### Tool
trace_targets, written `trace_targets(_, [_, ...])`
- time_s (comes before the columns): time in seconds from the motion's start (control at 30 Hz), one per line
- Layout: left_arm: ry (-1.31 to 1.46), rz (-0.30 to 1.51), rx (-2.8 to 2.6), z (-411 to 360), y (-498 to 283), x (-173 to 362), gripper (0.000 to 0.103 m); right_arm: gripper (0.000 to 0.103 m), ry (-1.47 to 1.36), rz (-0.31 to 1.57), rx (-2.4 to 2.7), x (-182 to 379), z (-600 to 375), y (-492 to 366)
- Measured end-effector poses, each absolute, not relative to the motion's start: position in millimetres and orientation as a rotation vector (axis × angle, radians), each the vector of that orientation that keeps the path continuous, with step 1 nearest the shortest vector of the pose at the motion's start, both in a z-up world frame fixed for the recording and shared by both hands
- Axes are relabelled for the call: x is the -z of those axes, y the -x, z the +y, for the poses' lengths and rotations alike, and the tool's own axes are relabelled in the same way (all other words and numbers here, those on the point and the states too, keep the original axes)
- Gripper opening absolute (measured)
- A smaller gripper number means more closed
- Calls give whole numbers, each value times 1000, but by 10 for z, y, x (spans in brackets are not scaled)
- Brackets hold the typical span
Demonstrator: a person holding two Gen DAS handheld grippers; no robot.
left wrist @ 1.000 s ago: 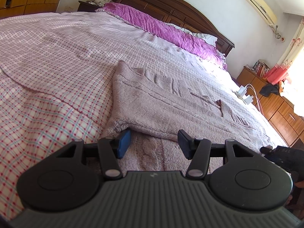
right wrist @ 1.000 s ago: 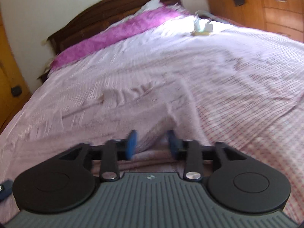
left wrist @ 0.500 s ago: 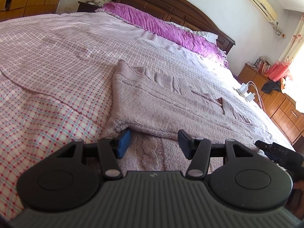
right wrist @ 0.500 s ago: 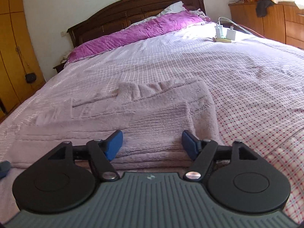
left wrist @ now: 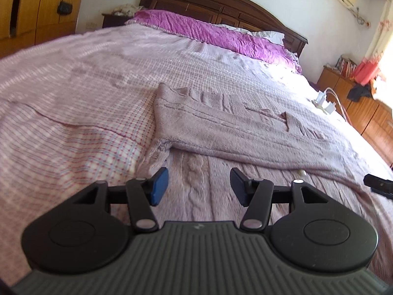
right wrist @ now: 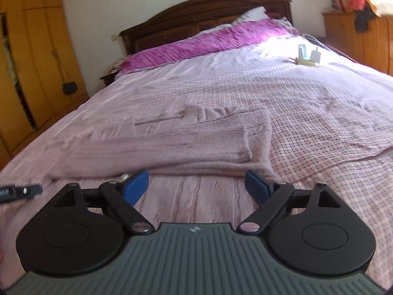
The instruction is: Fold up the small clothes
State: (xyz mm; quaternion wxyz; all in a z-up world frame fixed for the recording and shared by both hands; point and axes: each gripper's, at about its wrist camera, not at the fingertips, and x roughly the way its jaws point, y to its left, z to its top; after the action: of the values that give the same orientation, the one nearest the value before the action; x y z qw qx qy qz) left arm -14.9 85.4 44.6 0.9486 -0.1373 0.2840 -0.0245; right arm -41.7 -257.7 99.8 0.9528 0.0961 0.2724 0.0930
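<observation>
Lying flat on the bed (left wrist: pixel 73 103), the mauve knitted sweater (left wrist: pixel 245 132) has its upper layer folded across the body, the folded edge running from about 9 o'clock to 3 o'clock just ahead of both pairs of tongs. The left tongs (left wrist: pixel 199 186) stand released, blue pads well apart, over the cable-knit lower layer near the garment's left corner; half a second ago they sat closer to that fold, and now more of the cable pattern shows between pads and edge. The right tongs (right wrist: pixel 196 188) are likewise released with nothing between the pads, which stand wider apart than a second ago, when they were nearly closed around fabric; the sweater's right edge (right wrist: pixel 260 147) lies at roughly 1 o'clock from them. In the right wrist view the tip of the left tool appears at 9 o'clock, and in the left wrist view the right tool's tip shows at 3 o'clock. Beyond the sweater, at 12 o'clock, a purple pillow (right wrist: pixel 208 44) lies along the dark wooden headboard (right wrist: pixel 196 12), and white chargers (right wrist: pixel 308 55) rest on the checked bedspread at 1 o'clock.
</observation>
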Motion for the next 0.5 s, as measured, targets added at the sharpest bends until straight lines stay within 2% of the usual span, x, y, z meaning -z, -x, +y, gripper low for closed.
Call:
trace_targets(0.2, [136,598,30,660,493,-589,58,94,-76,539,-278,-1047,-2395,929])
trace_targets(0.3, [79,609,34,546,664,-618,63,96,9,545,-337,-1032,-2261,1172])
trace_targets(0.5, [8,623,69,339,986,-580,64,100,310,551,-450,-926,-1930,1740])
